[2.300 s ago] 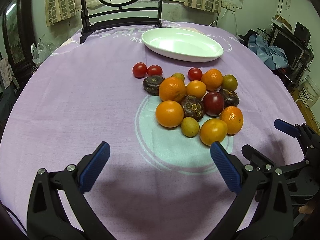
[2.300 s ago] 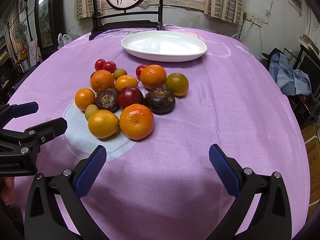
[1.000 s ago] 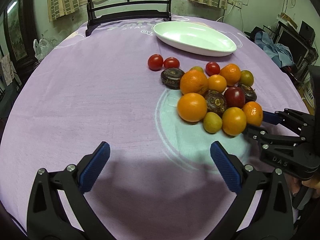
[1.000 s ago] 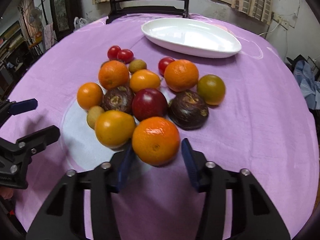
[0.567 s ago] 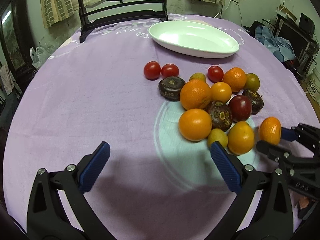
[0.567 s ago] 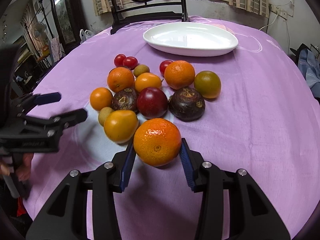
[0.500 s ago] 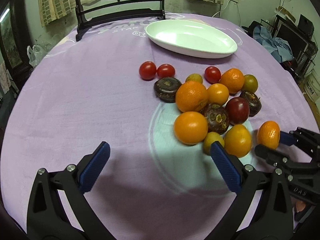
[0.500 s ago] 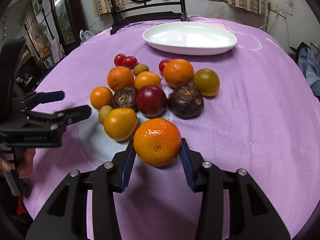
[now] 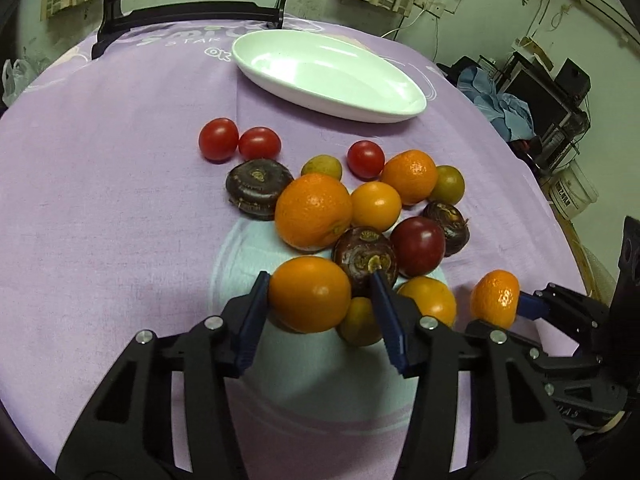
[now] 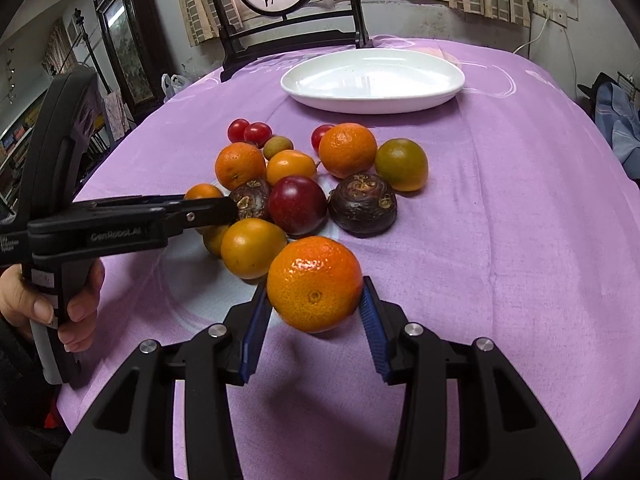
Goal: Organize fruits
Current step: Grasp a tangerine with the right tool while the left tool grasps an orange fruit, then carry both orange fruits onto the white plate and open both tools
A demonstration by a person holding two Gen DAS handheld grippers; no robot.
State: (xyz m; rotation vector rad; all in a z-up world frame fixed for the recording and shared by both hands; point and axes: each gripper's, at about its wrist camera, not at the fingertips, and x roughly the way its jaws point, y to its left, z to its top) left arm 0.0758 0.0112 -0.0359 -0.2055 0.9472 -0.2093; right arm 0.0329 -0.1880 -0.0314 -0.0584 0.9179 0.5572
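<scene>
On the round bench (image 10: 520,208), a purple cloth with a pale circle printed at its middle covers the whole top. At the far side sits a white oval dish (image 10: 372,80), bare inside, and behind it stands a dark chair (image 10: 288,40) with a round painted panel in its back. Striped curtains hang by the window, and a heap of blue cloth (image 9: 504,108) lies by dark shelving off to the right of the bench.

Between dish and camera lies the fruit pile (image 10: 304,176): oranges, cherry tomatoes, dark brown fruits, a red plum and small green ones, well apart from the dish.

The right claw (image 10: 316,316) grips a mandarin (image 10: 314,284) between its blue pads, lifted clear of the cloth beside the pile.

The left claw (image 9: 320,312) has just been closing and now stands narrow around a smooth orange (image 9: 310,294) at the near edge of the pile; its left pad touches the fruit, while contact on the right cannot be told. A hand (image 10: 48,300) holds its grip.
</scene>
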